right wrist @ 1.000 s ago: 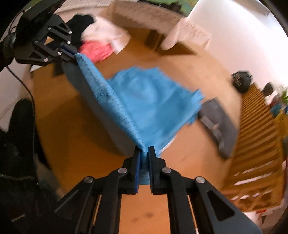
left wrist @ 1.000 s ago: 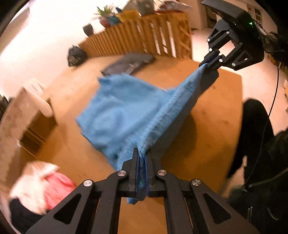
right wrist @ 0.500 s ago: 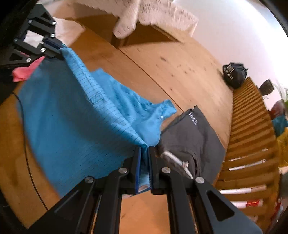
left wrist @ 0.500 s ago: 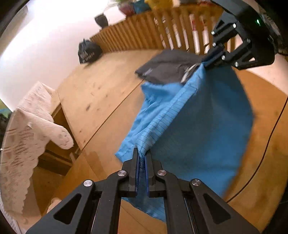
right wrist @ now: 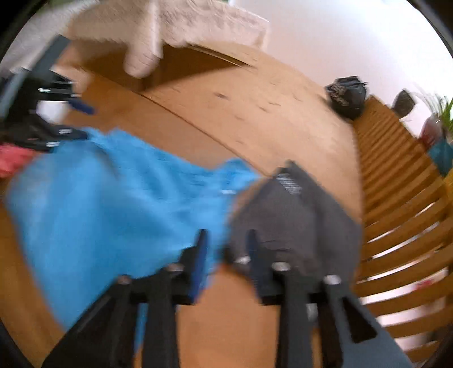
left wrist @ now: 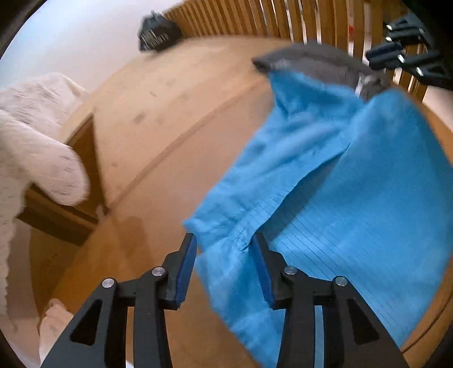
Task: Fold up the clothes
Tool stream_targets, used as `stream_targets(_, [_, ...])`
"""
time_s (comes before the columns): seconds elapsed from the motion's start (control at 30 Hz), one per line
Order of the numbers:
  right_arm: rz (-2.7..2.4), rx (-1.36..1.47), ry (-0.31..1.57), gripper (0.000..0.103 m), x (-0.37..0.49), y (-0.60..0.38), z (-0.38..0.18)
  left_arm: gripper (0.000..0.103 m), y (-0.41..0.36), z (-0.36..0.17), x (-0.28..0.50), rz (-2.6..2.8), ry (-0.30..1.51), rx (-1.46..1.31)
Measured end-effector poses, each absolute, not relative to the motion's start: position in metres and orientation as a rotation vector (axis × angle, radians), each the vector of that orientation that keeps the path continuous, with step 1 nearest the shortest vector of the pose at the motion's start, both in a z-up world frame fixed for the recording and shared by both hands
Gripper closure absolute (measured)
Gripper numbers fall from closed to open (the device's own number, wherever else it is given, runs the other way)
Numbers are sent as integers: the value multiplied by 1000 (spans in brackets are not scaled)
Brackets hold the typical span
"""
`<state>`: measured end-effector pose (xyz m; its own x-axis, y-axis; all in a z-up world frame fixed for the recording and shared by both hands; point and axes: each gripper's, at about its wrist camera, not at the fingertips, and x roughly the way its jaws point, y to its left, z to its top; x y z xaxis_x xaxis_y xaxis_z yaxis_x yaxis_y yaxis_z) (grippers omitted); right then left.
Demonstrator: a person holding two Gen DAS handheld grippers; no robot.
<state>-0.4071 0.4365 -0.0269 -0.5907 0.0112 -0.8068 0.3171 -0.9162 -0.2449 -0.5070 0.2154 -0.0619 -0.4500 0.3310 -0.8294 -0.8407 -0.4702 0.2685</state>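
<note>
A blue striped garment [left wrist: 334, 198] lies spread on the wooden table [left wrist: 158, 136], folded over itself. My left gripper [left wrist: 223, 249] is open, its jaws on either side of the garment's near corner. In the right wrist view the blue garment [right wrist: 113, 203] lies at left, and my right gripper [right wrist: 225, 243] is open over its edge, where it meets a folded grey garment [right wrist: 294, 215]. The grey garment [left wrist: 314, 62] shows at the far end in the left wrist view, with the right gripper [left wrist: 407, 56] above it. The left gripper [right wrist: 56, 113] shows at far left in the right wrist view.
A white lace cloth [left wrist: 31, 136] hangs over furniture at the left. A black bag [left wrist: 158, 34] sits by a wooden slat fence [left wrist: 277, 17] at the table's far side. A pink garment [right wrist: 11, 161] lies at the left edge. Potted plants [right wrist: 436, 113] stand on the fence.
Both grippers have opened and let go of the blue garment, which now lies on the table. Half a second ago both were shut on its edge, lowering it.
</note>
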Motion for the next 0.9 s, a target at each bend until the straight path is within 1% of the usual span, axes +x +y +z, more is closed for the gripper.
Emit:
stream_targets(0.03, [-2567,1294,519,62,-397,428,-27,62,208,-52,-499,2005,884,-908])
stream_targets(0.1, [-2501,1239,463,62,-377,409,-29,62,202,-41,-478,1986,858,-863])
stream_targets(0.17, [-2491,1264,510,62,-380,400,-48,60,206,-38,-458,1931,830,-825])
stream_targets(0.2, [-2486,1279,536,62,-382,396,-58,60,211,-42,-454,1911,829,-828])
stream_targets(0.27, [-2496,1343,505,62,-399,403,-79,60,225,-56,-451,1868,848,-836])
stream_targets(0.37, [-2509,1445,518,62,-425,420,-107,60,240,-81,-466,1882,888,-879])
stream_targets(0.4, [-2492,1482,490,61,-432,425,-117,60,244,-91,-475,1887,891,-910])
stream_targets(0.43, [-2495,1466,415,59,-436,432,-120,60,247,-102,-484,1891,892,-942])
stream_targets(0.5, [-2476,1470,375,59,-438,434,-125,60,243,-113,-489,1878,844,-979])
stream_targets(0.6, [-2427,1498,362,59,-437,432,-131,63,233,-117,-488,1876,753,-1005])
stream_targets(0.67, [-2387,1525,390,58,-424,424,-133,64,224,-118,-478,1867,699,-1027])
stream_targets(0.77, [-2325,1563,418,58,-402,413,-134,65,211,-117,-456,1825,695,-1039])
stream_targets(0.9, [-2218,1589,414,57,-341,401,-135,65,188,-115,-396,1749,690,-1050])
